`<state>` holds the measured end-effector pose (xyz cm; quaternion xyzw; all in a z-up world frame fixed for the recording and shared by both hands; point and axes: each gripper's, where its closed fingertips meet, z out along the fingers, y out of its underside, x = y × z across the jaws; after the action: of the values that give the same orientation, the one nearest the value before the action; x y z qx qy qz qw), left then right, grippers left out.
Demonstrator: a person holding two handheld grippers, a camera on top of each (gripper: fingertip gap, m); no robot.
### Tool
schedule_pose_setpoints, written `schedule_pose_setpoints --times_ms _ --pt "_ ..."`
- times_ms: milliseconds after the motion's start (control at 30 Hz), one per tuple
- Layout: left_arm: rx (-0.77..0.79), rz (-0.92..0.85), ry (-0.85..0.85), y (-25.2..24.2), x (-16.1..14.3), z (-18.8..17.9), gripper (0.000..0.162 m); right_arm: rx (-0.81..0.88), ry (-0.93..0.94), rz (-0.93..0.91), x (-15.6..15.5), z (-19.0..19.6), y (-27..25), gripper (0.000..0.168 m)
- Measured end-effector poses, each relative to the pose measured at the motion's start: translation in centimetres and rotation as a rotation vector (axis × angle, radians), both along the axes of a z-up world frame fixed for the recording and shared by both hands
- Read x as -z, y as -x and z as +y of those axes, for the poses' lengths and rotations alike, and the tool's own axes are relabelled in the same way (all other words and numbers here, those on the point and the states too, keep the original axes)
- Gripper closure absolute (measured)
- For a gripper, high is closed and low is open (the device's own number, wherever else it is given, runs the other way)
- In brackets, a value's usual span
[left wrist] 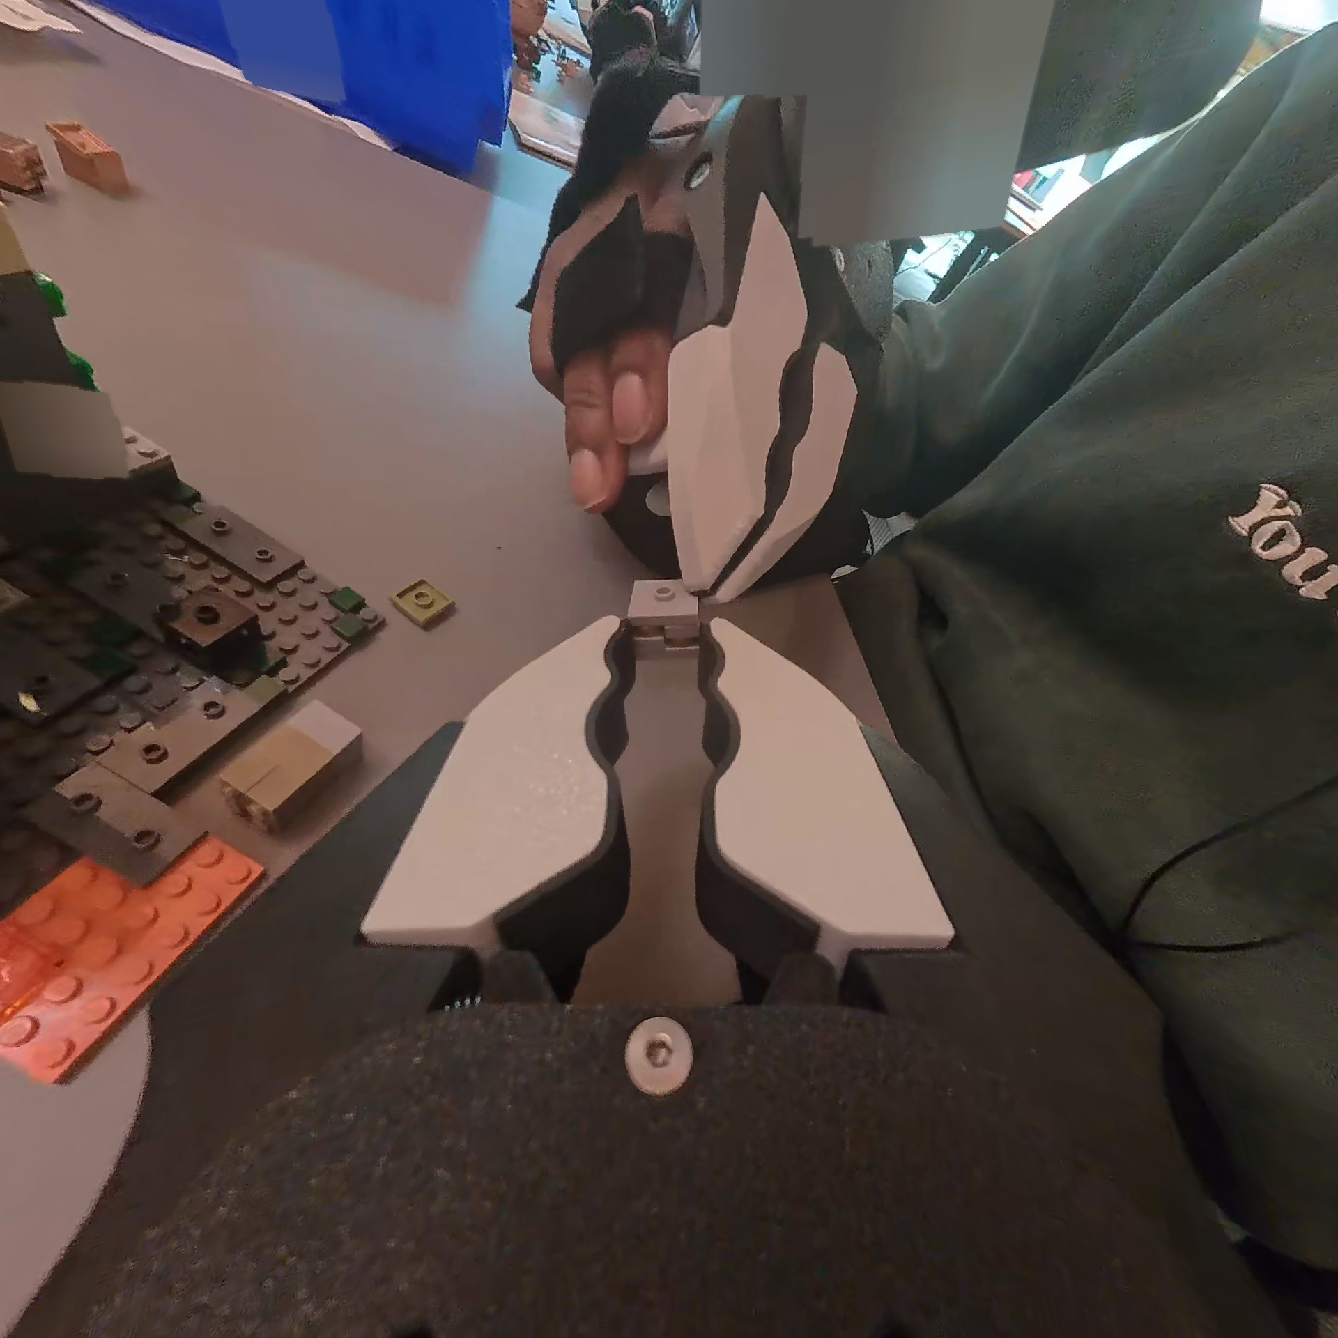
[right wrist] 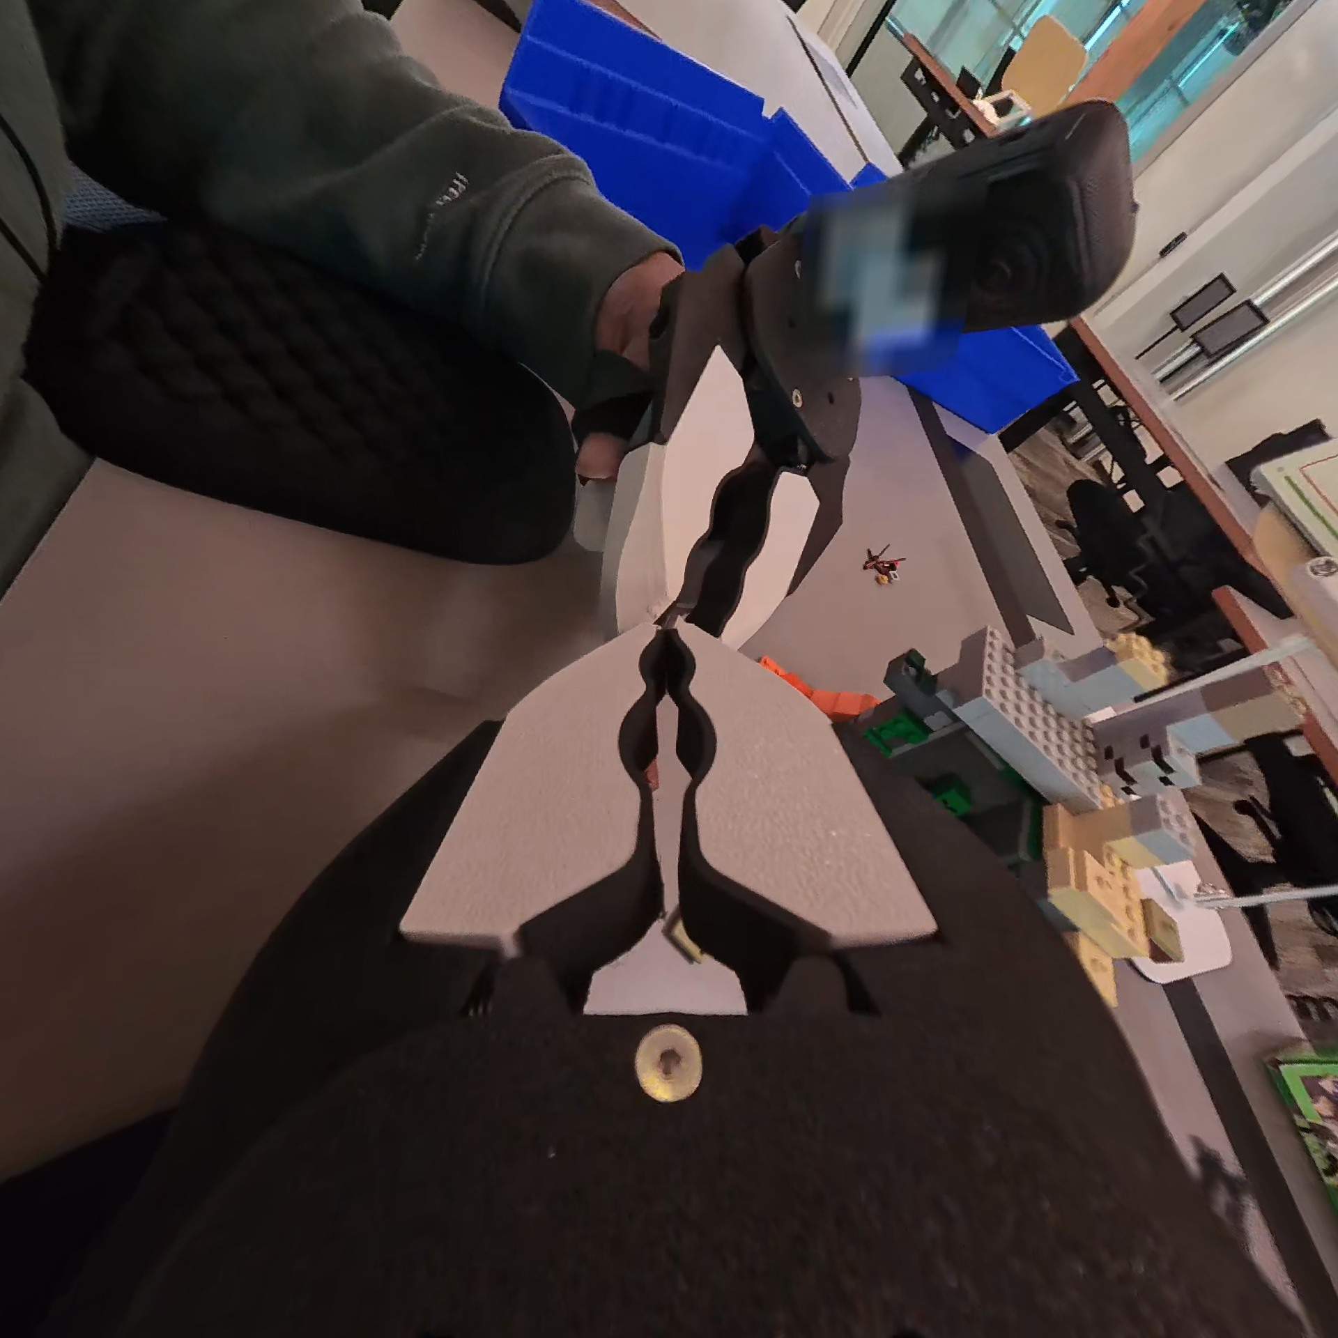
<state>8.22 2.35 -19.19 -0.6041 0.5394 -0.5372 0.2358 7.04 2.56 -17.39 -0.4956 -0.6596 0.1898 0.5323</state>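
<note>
- Left gripper (left wrist: pixel 662 628), white fingers on a black body, is clamped on a small light-grey studded brick assembly (left wrist: pixel 662 612), held just above the grey table (left wrist: pixel 347 347).
- Right gripper (left wrist: pixel 706 590) points steeply down from above — its jaws are pinched together at that same brick's right edge, touching it.
- A gloved hand (left wrist: pixel 604 340) in a dark green sleeve (left wrist: pixel 1086 362) wraps the right handle.
- A dark studded baseplate model (left wrist: pixel 145 637) and a tan square tile (left wrist: pixel 422 601) lie to the left.
</note>
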Motion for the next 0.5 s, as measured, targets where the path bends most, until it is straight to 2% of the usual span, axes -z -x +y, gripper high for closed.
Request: schedule_pose_setpoints --times_ms 133,200,267,333,500 --pt "-0.004 -0.012 0.002 0.1 -0.3 0.1 0.145 0.055 -0.073 0.007 -0.6 0.6 0.0 0.168" --pt "0.079 -0.02 -0.002 0.0 -0.3 -1.6 0.145 0.145 -0.119 -0.004 -0.9 2.4 -1.1 0.168" --pt "0.071 0.025 -0.049 -0.6 0.4 -1.9 0.145 0.117 -0.048 0.074 -1.9 1.9 -1.4 0.168" --pt "0.059 0.014 -0.016 -0.3 0.1 -1.4 0.145 0.088 -0.002 0.14 -2.8 1.3 -1.3 0.168" --pt "-0.004 -0.016 0.04 0.0 -0.4 0.1 0.145 0.027 0.067 0.075 -1.1 0.1 -0.9 0.168"
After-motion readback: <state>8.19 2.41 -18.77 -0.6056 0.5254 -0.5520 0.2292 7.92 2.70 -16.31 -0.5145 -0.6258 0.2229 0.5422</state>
